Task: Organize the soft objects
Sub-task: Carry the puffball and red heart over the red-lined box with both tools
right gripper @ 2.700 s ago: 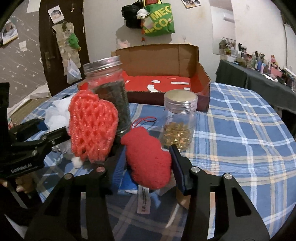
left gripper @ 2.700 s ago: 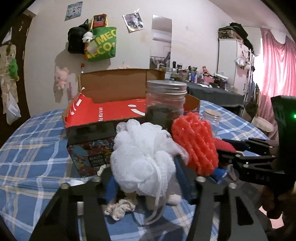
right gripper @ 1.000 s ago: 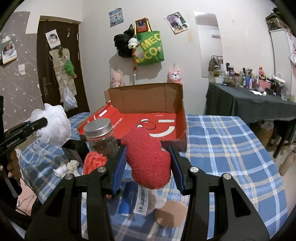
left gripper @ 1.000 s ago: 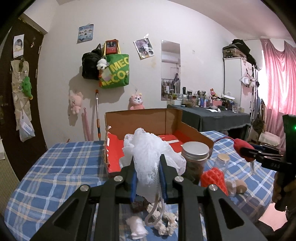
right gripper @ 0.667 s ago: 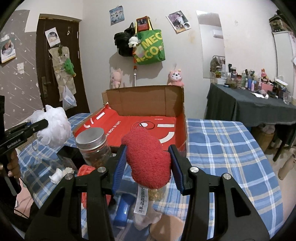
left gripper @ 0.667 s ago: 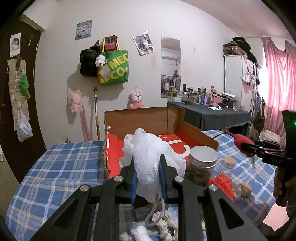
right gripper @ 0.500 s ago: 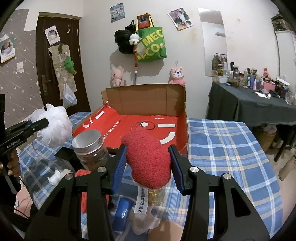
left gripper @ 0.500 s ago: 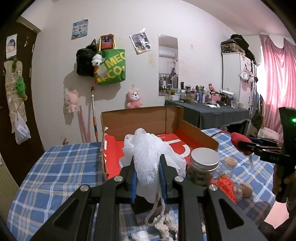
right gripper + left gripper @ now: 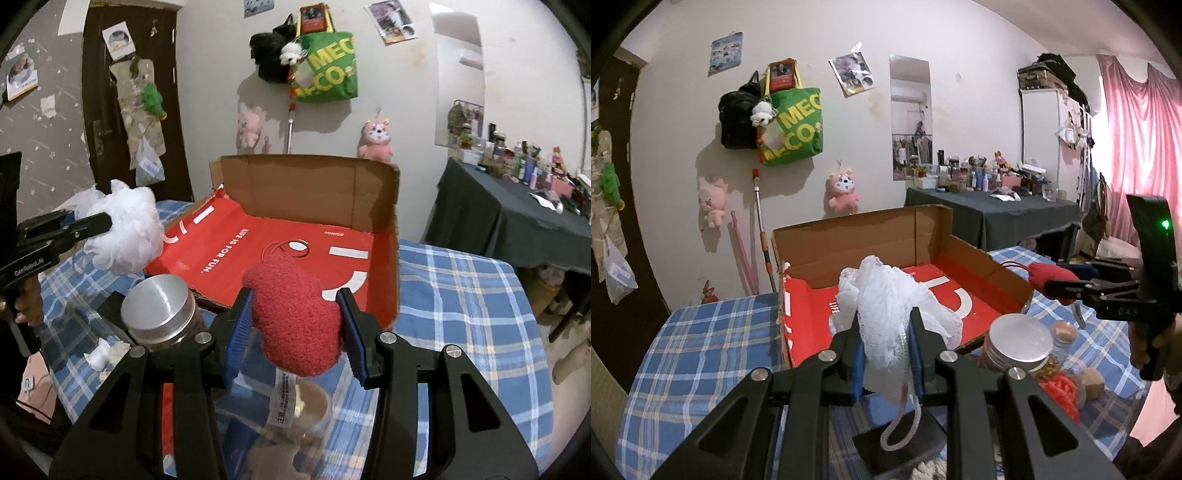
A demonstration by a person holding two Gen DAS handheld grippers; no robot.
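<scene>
My left gripper point(image 9: 885, 332) is shut on a white mesh bath puff point(image 9: 886, 302), whose cord loop hangs below the pads. In the right wrist view the puff point(image 9: 125, 230) shows at the left, held in the air. My right gripper point(image 9: 293, 314) is shut on a red fuzzy plush point(image 9: 295, 317) with a white tag dangling under it; the left wrist view catches that plush point(image 9: 1049, 275) at the right. Both are raised just before the near rim of an open cardboard box point(image 9: 306, 192) with a red floor point(image 9: 960, 295), whose inside holds nothing I can see.
A jar with a metal lid point(image 9: 159, 306) stands close before the box; it appears as the jar point(image 9: 1019, 339) in the left wrist view. An orange mesh object point(image 9: 1060, 391), a small brown ball point(image 9: 1091, 382) and white scraps point(image 9: 98, 354) lie on the blue checked tablecloth point(image 9: 461, 295). A dark table point(image 9: 993, 214) stands behind.
Both grippers have moved toward the box with their loads; the box looms larger and its red floor shows more. The grips are unchanged.
</scene>
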